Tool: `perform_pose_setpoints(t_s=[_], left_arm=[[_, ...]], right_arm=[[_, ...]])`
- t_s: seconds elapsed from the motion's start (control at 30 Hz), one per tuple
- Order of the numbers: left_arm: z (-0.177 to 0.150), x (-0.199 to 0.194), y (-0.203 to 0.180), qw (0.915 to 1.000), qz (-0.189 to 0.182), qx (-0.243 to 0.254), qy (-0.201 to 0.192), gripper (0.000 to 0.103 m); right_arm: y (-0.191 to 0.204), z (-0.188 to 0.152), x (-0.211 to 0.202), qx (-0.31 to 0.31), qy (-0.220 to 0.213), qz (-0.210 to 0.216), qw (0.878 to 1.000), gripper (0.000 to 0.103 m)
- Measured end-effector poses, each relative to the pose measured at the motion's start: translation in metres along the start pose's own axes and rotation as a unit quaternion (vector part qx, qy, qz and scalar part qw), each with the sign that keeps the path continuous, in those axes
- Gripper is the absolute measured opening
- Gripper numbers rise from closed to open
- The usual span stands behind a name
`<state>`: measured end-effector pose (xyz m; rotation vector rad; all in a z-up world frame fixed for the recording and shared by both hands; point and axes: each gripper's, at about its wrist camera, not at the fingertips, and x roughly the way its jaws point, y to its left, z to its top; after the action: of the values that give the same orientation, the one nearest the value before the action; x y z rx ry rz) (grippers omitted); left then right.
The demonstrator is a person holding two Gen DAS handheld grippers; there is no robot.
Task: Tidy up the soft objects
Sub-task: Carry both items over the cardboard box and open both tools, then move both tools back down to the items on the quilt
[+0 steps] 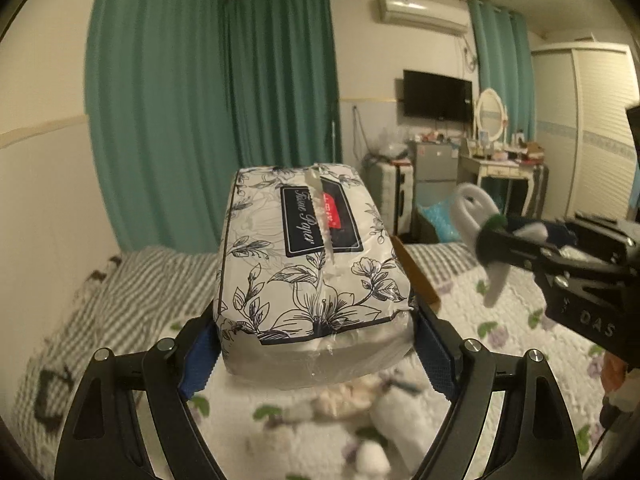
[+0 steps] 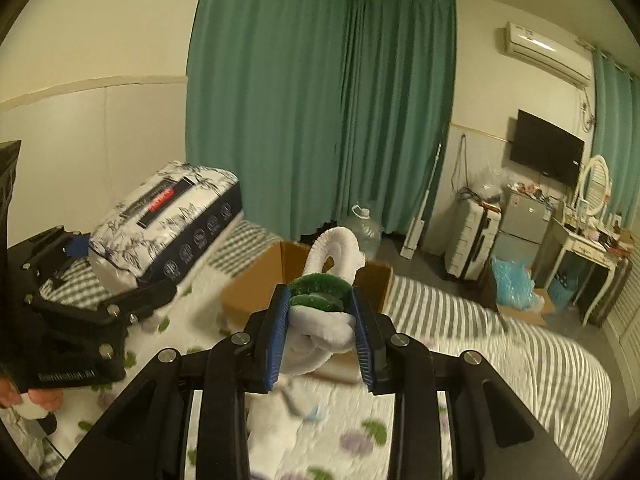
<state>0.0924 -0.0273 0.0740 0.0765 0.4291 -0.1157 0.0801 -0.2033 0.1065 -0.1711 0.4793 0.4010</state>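
Note:
My left gripper (image 1: pixel 316 320) is shut on a floral tissue paper pack (image 1: pixel 308 264) and holds it up above the bed; the pack also shows in the right wrist view (image 2: pixel 168 220). My right gripper (image 2: pixel 320 312) is shut on a white and green plush toy (image 2: pixel 324 304), whose white loop sticks up past the fingertips. In the left wrist view the toy (image 1: pixel 476 216) hangs from the right gripper (image 1: pixel 496 240) at the right. An open cardboard box (image 2: pixel 256 284) lies on the bed just beyond the right gripper, partly hidden by the pack in the left wrist view.
The bed has a flowered quilt (image 2: pixel 360 420) and a striped sheet (image 2: pixel 500 340). More soft white items (image 1: pixel 376 412) lie blurred on the quilt below the left gripper. Green curtains, a water jug (image 2: pixel 366 228), a suitcase (image 2: pixel 472 236) and a dressing table (image 2: pixel 588 248) stand beyond the bed.

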Motion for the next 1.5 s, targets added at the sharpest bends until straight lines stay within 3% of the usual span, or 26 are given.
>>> perform_pose_setpoints(t_s=[0.23, 0.43, 0.6, 0.67, 0.7, 0.73, 0.77, 0.8, 0.9, 1.03, 1.3, 1.5], left_arm=[[0.018, 0.080, -0.008, 0.9991, -0.014, 0.006, 0.039, 0.084], [-0.003, 0.160, -0.023, 0.9945, 0.010, 0.043, 0.095, 0.084], [-0.021, 0.185, -0.026, 0.9928, 0.004, 0.054, 0.107, 0.090], [-0.026, 0.190, -0.031, 0.9917, 0.018, 0.065, 0.109, 0.092], [-0.027, 0.190, -0.033, 0.9918, 0.030, 0.067, 0.105, 0.092], [-0.028, 0.190, -0.034, 0.9917, 0.041, 0.067, 0.102, 0.092], [-0.027, 0.190, -0.032, 0.9918, 0.043, 0.063, 0.103, 0.092], [-0.027, 0.189, -0.030, 0.9922, 0.041, 0.054, 0.105, 0.092], [-0.021, 0.179, -0.021, 0.9935, 0.033, 0.024, 0.107, 0.092], [-0.002, 0.145, -0.019, 0.9954, 0.037, 0.023, 0.086, 0.092], [0.060, 0.015, -0.006, 0.9989, 0.045, 0.012, -0.008, 0.092], [0.083, -0.083, 0.003, 0.9954, 0.059, 0.006, -0.075, 0.097]], right_arm=[[-0.015, 0.028, 0.101, -0.005, 0.032, 0.014, 0.999, 0.030], [-0.031, 0.002, 0.177, 0.019, 0.070, 0.015, 0.997, 0.030], [-0.045, -0.022, 0.212, 0.028, 0.086, 0.015, 0.996, 0.030], [-0.051, -0.027, 0.214, 0.036, 0.080, 0.017, 0.996, 0.030], [-0.054, -0.028, 0.216, 0.039, 0.078, 0.015, 0.996, 0.037], [-0.057, -0.029, 0.217, 0.042, 0.078, 0.012, 0.996, 0.057], [-0.060, -0.030, 0.216, 0.047, 0.076, 0.006, 0.996, 0.069], [-0.062, -0.030, 0.212, 0.052, 0.069, 0.002, 0.996, 0.077], [-0.070, -0.025, 0.198, 0.061, 0.059, -0.003, 0.996, 0.077], [-0.072, -0.003, 0.164, 0.061, 0.040, -0.016, 0.997, 0.077], [-0.049, 0.054, 0.035, 0.019, 0.004, -0.043, 0.999, 0.078], [-0.031, 0.085, -0.062, 0.000, -0.030, -0.063, 0.998, 0.092]])
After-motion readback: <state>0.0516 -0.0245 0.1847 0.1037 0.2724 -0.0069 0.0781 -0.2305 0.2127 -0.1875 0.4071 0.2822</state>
